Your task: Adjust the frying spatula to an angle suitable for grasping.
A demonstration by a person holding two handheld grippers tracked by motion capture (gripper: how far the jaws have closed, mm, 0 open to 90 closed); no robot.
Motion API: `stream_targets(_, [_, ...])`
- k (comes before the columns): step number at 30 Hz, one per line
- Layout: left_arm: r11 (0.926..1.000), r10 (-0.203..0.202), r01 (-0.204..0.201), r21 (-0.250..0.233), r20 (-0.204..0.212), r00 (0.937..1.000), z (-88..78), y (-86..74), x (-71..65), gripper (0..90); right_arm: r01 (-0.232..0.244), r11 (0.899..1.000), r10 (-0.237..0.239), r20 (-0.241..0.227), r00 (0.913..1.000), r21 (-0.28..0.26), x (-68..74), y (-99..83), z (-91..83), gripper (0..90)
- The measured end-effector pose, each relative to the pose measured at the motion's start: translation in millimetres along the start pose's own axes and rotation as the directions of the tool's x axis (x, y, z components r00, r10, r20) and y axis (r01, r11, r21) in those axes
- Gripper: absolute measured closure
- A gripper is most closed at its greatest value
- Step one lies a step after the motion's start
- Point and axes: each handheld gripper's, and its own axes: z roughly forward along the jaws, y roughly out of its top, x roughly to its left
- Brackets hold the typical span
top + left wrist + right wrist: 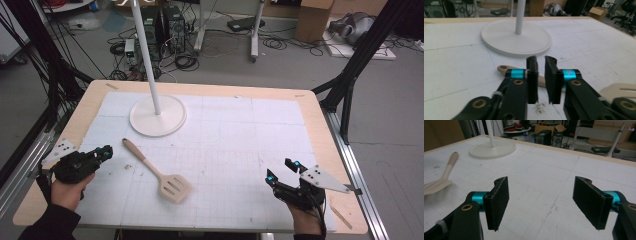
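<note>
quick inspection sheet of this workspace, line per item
surface: wooden table under a white gridded mat, a few dark specks near the spatula
job's things: pale wooden slotted spatula lying flat, untouched
clutter: white round-based lamp stand on the mat
grippers: left gripper nearly shut, empty, pointing toward the spatula handle; right gripper open, empty
cables: tangled black cables on the floor behind the table
surroundings: cardboard box, black frame struts

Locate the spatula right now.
In the high view the wooden spatula lies flat on the white mat, left of centre, between the left hand-held gripper and the round lamp base, handle toward the base.
</note>
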Motion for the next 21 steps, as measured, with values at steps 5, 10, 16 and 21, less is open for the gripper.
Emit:
stream_targets(5, [0.9982,0.041,-0.039,0.046,-0.045,0.9982,23.0,17.5,23.8,88.9,-0.001,1.000,0.001,-0.003,1.0000,0.011,2.1,0.1,1.4,28.3])
stream_targets(10, [0.9914,0.078,-0.072,0.110,-0.045,0.9960,54.3,22.1,45.3,89.6,-0.004,1.000,0.004,-0.003,1.0000,0.009,2.0,0.2,3.2,28.3])
stream_targets(16, [0.9882,0.075,-0.068,0.137,-0.049,0.9960,80.7,11.7,62.2,89.6,0.001,1.000,-0.001,-0.009,1.0000,0.008,3.0,0.5,2.7,28.3])
stream_targets(21, [0.9849,0.093,-0.086,0.150,-0.042,0.9948,93.5,4.8,63.4,89.6,0.006,1.000,-0.005,-0.012,0.9999,0.009,3.0,0.4,3.4,28.3])
